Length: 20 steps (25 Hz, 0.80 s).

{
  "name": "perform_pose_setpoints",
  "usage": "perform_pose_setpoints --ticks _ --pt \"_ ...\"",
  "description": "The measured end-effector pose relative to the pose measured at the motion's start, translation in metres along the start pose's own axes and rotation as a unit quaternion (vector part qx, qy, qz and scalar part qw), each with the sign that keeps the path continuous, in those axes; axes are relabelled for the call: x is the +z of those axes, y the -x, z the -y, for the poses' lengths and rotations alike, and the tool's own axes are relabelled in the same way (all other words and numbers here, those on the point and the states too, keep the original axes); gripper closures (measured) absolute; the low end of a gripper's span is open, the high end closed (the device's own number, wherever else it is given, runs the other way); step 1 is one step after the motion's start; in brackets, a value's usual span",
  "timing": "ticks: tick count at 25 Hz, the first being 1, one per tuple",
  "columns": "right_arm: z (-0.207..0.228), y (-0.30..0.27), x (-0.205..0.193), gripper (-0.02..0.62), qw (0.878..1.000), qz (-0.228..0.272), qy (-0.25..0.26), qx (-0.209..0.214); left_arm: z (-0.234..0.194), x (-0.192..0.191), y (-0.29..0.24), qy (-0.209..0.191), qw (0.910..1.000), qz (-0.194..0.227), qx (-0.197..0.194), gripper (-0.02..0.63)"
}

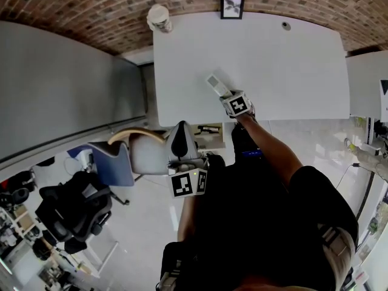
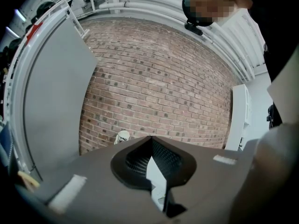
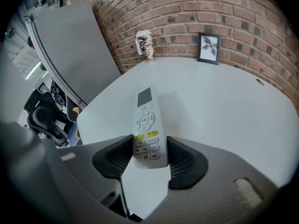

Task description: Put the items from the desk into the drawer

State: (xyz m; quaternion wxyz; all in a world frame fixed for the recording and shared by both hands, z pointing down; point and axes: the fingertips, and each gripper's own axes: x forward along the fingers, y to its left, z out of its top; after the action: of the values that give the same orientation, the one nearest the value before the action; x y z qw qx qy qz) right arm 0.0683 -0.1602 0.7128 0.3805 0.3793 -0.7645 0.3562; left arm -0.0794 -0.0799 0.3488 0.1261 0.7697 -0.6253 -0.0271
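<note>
Closest to the body, the left gripper waits with its jaws together on nothing, pointing level at the brick wall, probably kept free for the drawer. Farther out, the right gripper tilts down over the white bench. Its jaws clamp the narrow sides of the remote control at its button end, a hold suited to lifting. A paper cup and a picture frame stand along the far edge.

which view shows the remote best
The right gripper view: the remote fills the middle, buttons and screen clear, its lower end between the right gripper's pads. The head view shows it small against the desk, partly behind that gripper. The left gripper view does not show it.
</note>
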Motion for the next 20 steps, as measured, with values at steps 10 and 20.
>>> perform_pose_setpoints --ticks 10,20 --pt "-0.025 0.023 0.009 0.376 0.999 0.025 0.040 0.000 -0.009 0.004 0.030 0.000 0.9999 0.013 0.011 0.591" --pt "-0.093 0.034 -0.003 0.376 0.996 0.037 0.073 0.043 -0.032 0.004 0.075 0.000 0.9993 0.023 0.028 0.591"
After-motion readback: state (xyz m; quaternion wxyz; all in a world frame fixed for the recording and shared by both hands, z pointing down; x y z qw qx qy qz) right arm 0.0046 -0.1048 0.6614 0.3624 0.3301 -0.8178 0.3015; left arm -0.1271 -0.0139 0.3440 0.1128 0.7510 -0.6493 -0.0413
